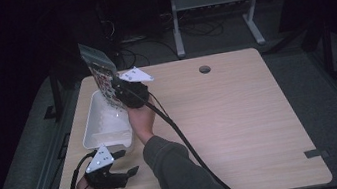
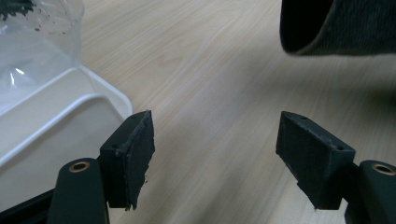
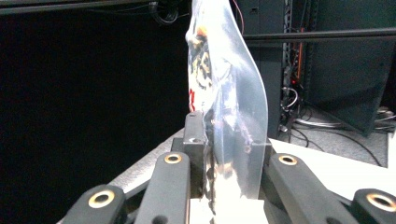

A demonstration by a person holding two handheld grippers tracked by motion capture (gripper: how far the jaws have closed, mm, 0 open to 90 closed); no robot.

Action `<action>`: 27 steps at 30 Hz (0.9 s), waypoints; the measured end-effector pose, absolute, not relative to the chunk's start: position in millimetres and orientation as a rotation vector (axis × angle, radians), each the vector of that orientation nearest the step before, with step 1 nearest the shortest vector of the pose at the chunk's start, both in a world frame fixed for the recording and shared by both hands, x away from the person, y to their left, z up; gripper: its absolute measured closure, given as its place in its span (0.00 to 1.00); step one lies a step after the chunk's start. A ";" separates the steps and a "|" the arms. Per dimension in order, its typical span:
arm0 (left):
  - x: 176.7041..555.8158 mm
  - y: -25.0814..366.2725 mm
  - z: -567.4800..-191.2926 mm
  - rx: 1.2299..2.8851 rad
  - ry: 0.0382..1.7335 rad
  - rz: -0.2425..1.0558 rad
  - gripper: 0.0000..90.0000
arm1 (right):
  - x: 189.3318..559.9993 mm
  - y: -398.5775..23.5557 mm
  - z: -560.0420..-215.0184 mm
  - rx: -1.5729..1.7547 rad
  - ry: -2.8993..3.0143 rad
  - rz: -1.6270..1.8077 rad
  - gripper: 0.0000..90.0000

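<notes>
Bag [image 1: 100, 69] pinched by right gripper [image 1: 122, 88] (raised over tray [image 1: 90, 121]); left gripper [image 1: 125, 162] gaping.

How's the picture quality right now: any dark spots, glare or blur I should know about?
High view: dim, the surroundings of the table nearly black. Left gripper view: evenly lit, but the tray and sleeve up close look soft. Right gripper view: the clear bag clamped in the right gripper catches glare at its lower end, against a black background.

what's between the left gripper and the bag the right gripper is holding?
The white tray: in the high view it sits between the open left gripper and the plastic bag clamped in the right gripper, which holds it over the tray's far end.
</notes>
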State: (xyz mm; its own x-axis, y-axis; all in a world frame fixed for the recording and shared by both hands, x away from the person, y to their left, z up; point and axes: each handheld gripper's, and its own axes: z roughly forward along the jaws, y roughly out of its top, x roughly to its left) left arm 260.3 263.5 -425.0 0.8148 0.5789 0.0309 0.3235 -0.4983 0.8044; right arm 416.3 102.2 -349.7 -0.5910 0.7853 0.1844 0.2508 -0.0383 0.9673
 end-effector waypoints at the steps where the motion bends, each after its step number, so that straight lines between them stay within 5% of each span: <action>1: 260.4 263.6 -424.8 2.131 0.661 0.376 0.30 | 416.0 103.5 -350.9 1.094 1.815 1.672 0.84; 13: 260.1 263.8 -424.6 2.130 0.653 0.375 0.30 | 416.0 109.8 -358.1 1.007 1.909 1.646 0.83; 22: 260.5 264.9 -423.8 2.125 0.658 0.375 0.30 | 431.0 106.6 -337.7 0.934 2.219 1.544 0.65; 27: 259.7 265.5 -422.9 2.121 0.654 0.380 0.30 | 443.6 115.3 -334.2 0.913 2.342 1.419 0.64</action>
State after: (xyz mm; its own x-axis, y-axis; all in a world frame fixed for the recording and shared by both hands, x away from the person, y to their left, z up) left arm 259.7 265.5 -422.9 0.8160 0.5771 0.0336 0.3149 -0.4924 0.8114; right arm 443.6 115.3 -334.2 -0.7708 0.6290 0.1007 0.3806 0.3279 0.8646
